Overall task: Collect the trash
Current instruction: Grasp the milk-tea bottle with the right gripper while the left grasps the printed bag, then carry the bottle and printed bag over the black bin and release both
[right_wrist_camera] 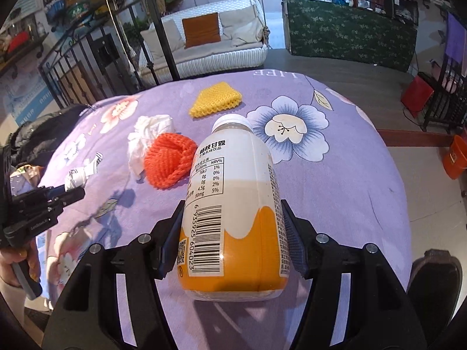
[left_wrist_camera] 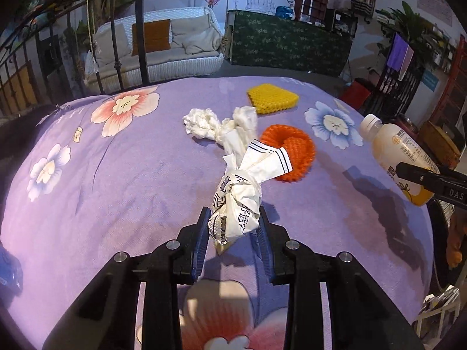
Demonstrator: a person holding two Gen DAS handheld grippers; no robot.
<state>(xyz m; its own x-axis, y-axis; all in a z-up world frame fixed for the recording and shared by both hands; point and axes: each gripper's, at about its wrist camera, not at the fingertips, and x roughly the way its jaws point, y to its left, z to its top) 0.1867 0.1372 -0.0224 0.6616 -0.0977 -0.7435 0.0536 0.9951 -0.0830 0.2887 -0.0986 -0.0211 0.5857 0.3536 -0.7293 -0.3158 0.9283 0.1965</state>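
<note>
Left gripper [left_wrist_camera: 233, 227] pinches crumpled paper [left_wrist_camera: 236, 213] by one end, right gripper [right_wrist_camera: 233, 233] clamps bottle [right_wrist_camera: 233, 204]; risk: loose paper tail at frame centre slips out, smooth bottle twists.

My bottle [right_wrist_camera: 233, 204] label reads barcode 6935925604023 and "NRV%"; the cloth [right_wrist_camera: 335, 175] at twelve o'clock says "LIFE".
</note>
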